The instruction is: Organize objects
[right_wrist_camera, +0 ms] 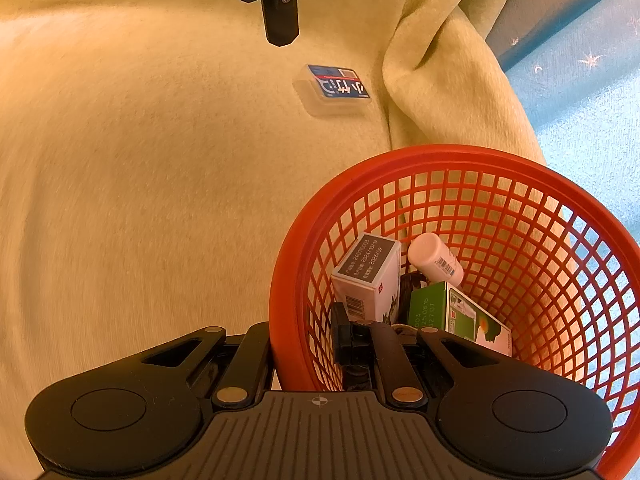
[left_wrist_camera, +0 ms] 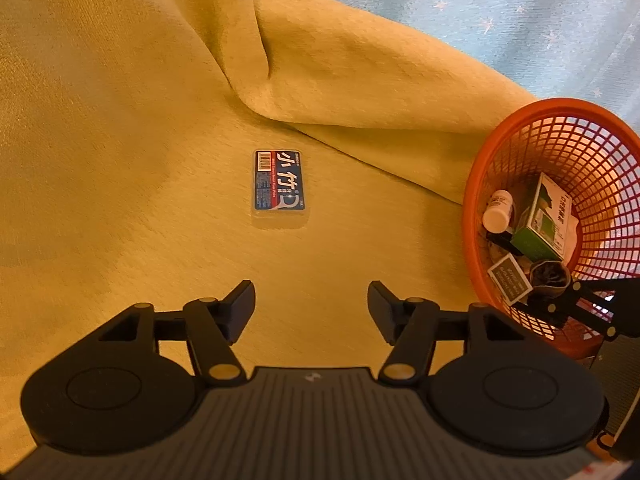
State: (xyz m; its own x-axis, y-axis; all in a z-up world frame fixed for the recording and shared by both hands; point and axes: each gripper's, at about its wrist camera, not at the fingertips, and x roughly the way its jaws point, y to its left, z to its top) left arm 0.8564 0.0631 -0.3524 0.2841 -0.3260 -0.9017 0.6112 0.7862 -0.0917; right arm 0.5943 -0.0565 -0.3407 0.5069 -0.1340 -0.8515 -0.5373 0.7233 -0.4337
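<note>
My left gripper (left_wrist_camera: 311, 300) hovers over the yellow blanket (left_wrist_camera: 120, 120) with its jaws spread wide and nothing between them. The floss pick box (left_wrist_camera: 279, 186) lies flat on the blanket, well apart from the orange basket (left_wrist_camera: 520, 120) and just ahead of the left gripper. My right gripper (right_wrist_camera: 304, 340) has its jaws clamped on the basket's near rim, one finger outside the wall, one inside. Inside the basket I see a white bottle (right_wrist_camera: 434, 258), a green box (right_wrist_camera: 432, 310) and a grey-topped box (right_wrist_camera: 368, 276), all tumbled together at the bottom.
</note>
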